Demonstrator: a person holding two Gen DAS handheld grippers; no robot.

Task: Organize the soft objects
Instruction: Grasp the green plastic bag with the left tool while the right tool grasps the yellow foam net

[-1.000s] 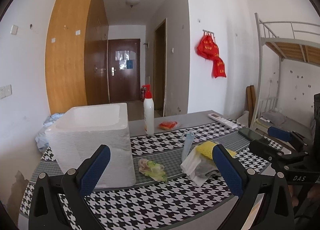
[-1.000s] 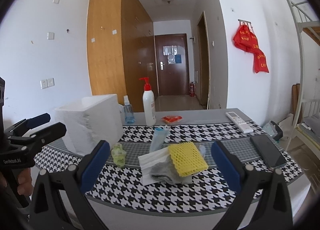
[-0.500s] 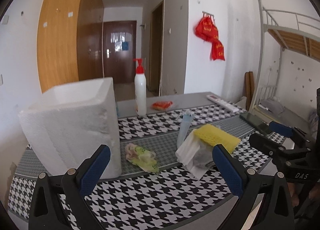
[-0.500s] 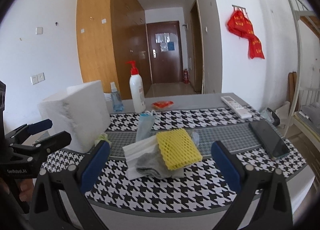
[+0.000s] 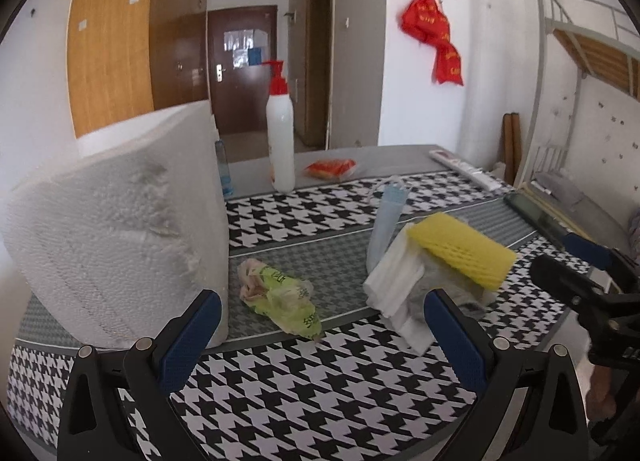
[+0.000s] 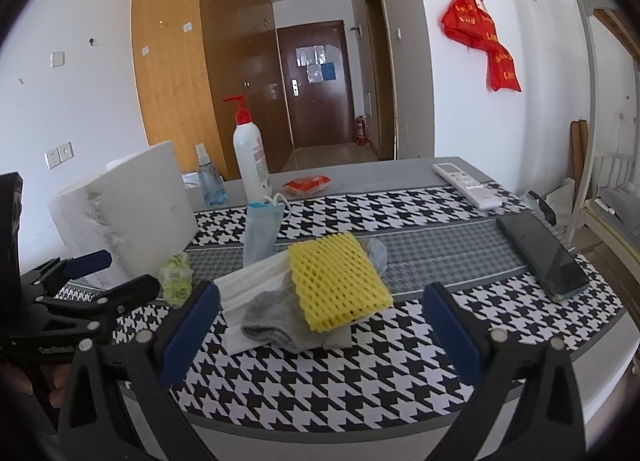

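Observation:
A yellow foam net lies on top of a grey sock and a folded white cloth on the houndstooth table. A blue face mask lies just behind them. A crumpled green plastic bag sits beside the white foam box. My left gripper is open, low over the near table, in front of the green bag. My right gripper is open and empty, just short of the sock pile.
Behind the pile stand a white pump bottle, a small blue spray bottle and an orange packet. A remote and a black phone lie to the right. A metal bunk bed stands right of the table.
Both grippers have come lower and closer to the table; the foam box, green bag and sock pile now loom larger. Both stay open, and nothing on the table has moved.

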